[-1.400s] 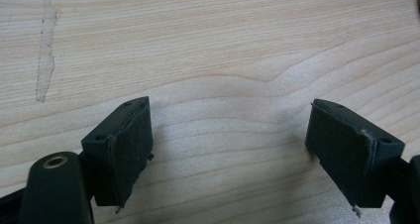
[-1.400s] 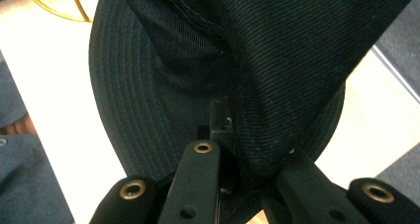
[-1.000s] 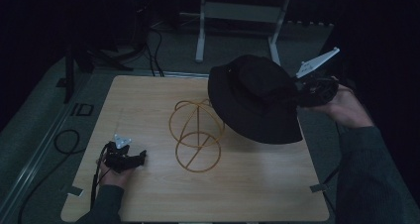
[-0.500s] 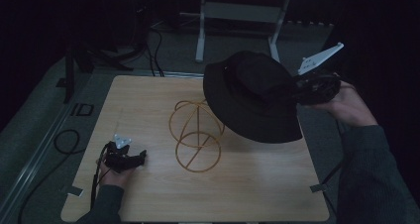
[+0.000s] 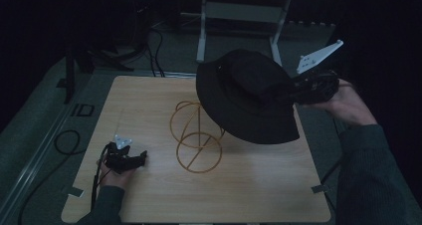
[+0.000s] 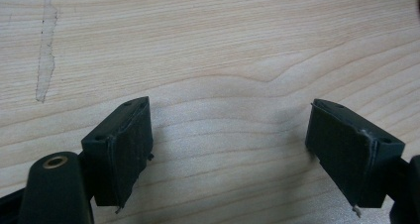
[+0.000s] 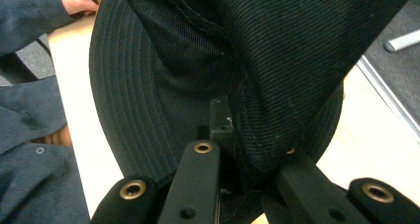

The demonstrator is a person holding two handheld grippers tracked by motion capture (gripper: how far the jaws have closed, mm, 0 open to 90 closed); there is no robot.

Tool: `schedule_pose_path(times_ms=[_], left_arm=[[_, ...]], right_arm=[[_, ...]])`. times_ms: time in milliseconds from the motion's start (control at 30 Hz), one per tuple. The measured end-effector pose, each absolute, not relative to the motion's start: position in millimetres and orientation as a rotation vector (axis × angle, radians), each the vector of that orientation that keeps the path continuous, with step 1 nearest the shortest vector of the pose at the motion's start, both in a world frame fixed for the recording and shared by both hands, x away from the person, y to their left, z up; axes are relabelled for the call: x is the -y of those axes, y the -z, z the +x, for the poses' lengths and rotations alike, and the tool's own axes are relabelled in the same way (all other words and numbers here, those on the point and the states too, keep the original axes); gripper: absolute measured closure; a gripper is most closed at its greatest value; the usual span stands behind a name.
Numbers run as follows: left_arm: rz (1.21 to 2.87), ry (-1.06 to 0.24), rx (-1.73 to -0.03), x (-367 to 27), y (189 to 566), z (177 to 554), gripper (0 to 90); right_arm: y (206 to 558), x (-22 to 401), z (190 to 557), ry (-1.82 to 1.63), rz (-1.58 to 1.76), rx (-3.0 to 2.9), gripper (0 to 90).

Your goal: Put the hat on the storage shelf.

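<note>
On a wooden table (image 5: 149,100) in a dim room, a black hat (image 5: 246,95) is pinched at its brim by the right gripper (image 5: 311,88) above a wire stand (image 5: 196,135). The crown should be centred before lowering. The left gripper (image 6: 230,149) rests with jaws spread.

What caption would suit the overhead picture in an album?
Right gripper holds a black hat above a gold wire stand; left gripper rests open on the wooden table.

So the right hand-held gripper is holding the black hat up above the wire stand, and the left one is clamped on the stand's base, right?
Not quite. The left hand-held gripper is open over bare table, apart from the wire stand, as the left gripper view shows. The right hand-held gripper does hold the black hat.
</note>
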State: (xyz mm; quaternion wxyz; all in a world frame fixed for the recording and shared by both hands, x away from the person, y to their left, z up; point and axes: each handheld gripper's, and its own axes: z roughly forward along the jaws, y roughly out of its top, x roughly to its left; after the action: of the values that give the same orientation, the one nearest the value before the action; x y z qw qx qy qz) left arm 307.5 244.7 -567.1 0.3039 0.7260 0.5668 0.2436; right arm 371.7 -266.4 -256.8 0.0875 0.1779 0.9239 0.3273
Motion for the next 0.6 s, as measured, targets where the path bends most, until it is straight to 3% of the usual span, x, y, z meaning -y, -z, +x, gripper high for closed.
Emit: schedule_pose_path(times_ms=[600], left_arm=[[1.922,-0.643,-1.501,-244.3,567.2,308.1,18.4]], right_arm=[[252.8,239.1,367.7,-0.998,0.413,-2.777,88.0]])
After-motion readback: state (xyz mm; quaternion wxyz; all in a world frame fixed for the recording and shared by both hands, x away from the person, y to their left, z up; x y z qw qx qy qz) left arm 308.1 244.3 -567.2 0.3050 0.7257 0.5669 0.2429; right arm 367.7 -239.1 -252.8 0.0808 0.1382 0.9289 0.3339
